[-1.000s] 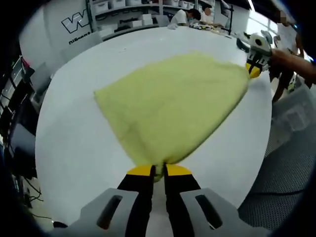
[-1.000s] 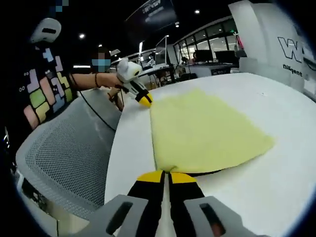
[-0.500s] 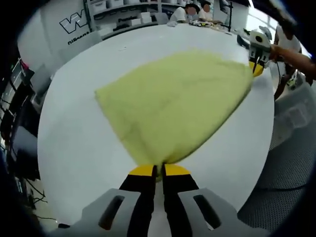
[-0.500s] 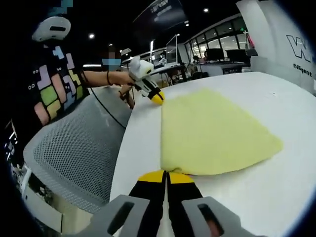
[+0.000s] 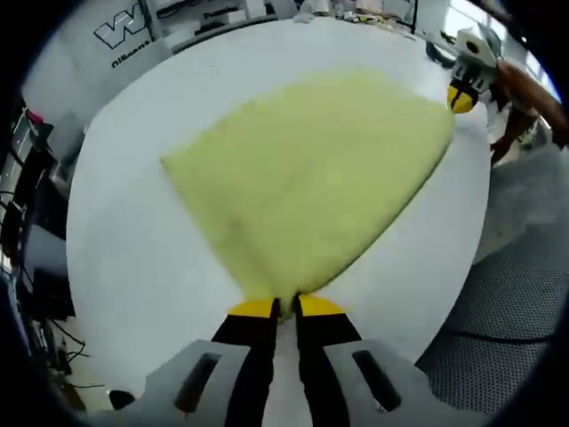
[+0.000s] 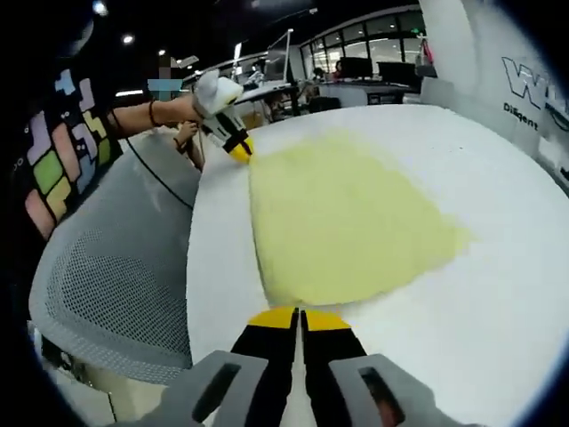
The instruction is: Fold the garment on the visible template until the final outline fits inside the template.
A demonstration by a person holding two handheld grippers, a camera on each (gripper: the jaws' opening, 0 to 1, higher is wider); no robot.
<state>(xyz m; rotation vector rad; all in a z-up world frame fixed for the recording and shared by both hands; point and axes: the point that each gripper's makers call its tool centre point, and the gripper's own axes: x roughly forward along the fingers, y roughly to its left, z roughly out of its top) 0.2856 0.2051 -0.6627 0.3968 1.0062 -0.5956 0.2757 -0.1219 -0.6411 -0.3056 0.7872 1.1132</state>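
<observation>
Garment (image 5: pixel 307 182) lying on table (image 5: pixel 124 249) | left gripper (image 5: pixel 284 309) and right gripper (image 6: pixel 298 318) pinching near corners, keeping edge taut for folding

The left gripper view sits low over the near edge of the white tabletop (image 5: pixel 124 267), looking forward along its own fingers (image 5: pixel 258 311) across the yellow garment (image 5: pixel 311 178) toward the far corner, where the right gripper (image 5: pixel 460 98) shows small at upper right. The right gripper view looks from that opposite corner, close to the tabletop (image 6: pixel 498 294) edge, back along the garment (image 6: pixel 338 213) to the left gripper (image 6: pixel 238 149) at upper left (a mesh chair (image 6: pixel 107 294) lies beside it). Both views share the garment, the tabletop and each other's gripper, seen from opposed ends
</observation>
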